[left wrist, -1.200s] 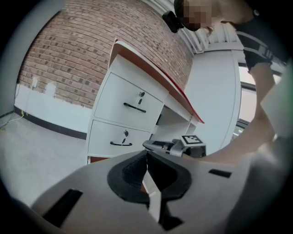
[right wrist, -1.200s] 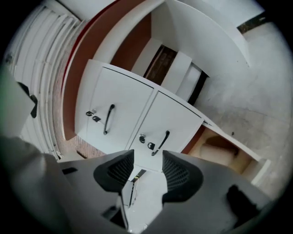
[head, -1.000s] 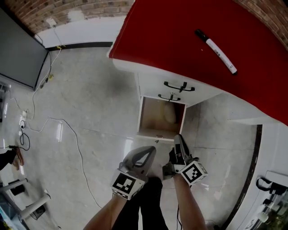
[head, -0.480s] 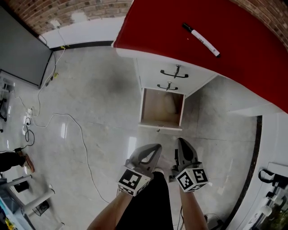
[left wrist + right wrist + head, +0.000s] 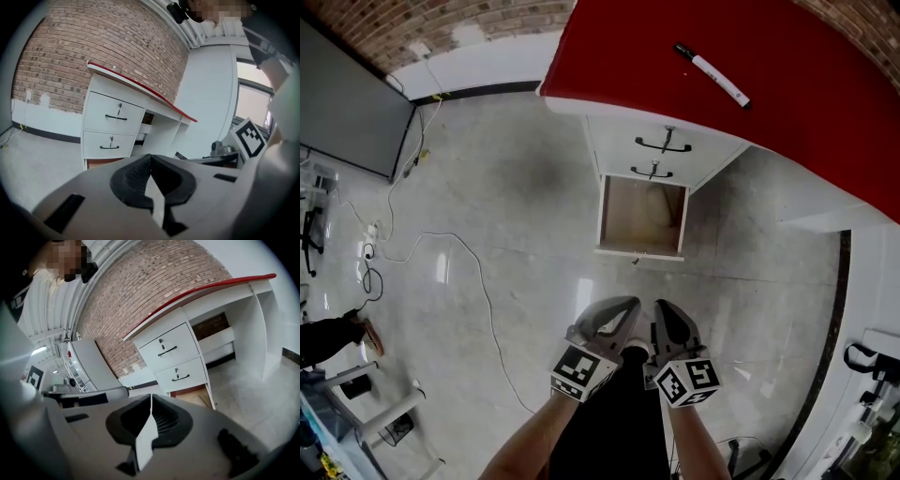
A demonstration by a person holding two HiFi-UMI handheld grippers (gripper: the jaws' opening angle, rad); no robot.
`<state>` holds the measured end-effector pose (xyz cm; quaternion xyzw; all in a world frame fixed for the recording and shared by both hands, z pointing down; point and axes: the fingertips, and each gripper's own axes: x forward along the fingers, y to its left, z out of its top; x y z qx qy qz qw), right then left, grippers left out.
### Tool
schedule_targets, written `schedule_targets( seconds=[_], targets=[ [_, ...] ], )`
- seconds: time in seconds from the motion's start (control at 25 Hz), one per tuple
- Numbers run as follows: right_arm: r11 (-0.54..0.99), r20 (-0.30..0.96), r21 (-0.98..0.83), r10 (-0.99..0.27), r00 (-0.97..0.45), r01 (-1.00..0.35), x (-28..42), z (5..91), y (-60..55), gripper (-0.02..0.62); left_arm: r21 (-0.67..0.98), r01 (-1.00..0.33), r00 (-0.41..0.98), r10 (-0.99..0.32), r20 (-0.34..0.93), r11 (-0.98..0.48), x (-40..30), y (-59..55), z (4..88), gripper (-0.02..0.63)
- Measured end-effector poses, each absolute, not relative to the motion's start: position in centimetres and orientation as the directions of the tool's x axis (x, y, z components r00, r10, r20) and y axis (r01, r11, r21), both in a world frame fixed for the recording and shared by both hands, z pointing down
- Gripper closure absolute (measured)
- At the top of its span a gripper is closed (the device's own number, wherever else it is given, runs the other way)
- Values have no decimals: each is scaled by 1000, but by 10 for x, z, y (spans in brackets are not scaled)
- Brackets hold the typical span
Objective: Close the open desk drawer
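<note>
Head view, pen on red desk, cable across floor, drawer open, left tongs and right tongs pressed together, empty.

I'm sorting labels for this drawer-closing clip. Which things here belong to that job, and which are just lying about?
For the job:
- open bottom drawer
- drawer unit
- left gripper and right gripper, both shut and empty

Lying about:
- marker on the red desktop
- cable across the floor
- dark screen
</note>
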<state>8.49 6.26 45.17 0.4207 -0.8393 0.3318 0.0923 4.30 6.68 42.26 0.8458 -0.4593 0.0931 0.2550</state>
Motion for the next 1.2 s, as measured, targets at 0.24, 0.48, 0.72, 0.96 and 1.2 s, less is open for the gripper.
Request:
schedule_targets(
  seconds=[0.24,0.48,0.72,0.96,1.2],
  targets=[
    [433,439,-453,-652,-618,-779,94,448,45,577,316,-824,566,-715,410,-471,43,60,416,597],
    [414,436,-447,-673,-598,-793,101,448,31,577,326,-829,557,-719,415,-454,39,58,420,597],
    [395,457,-467,-658,-599,-791,98,456,45,577,334,-830,556,-716,423,-447,36,60,425,597],
    [376,463,-488,-654,-599,-788,95,459,56,577,358,-827,556,-722,411,-433,32,58,425,597],
    [364,453,-491,-669,-589,-791,101,454,50,577,357,-828,555,-721,414,-432,37,57,424,597]
  ],
)
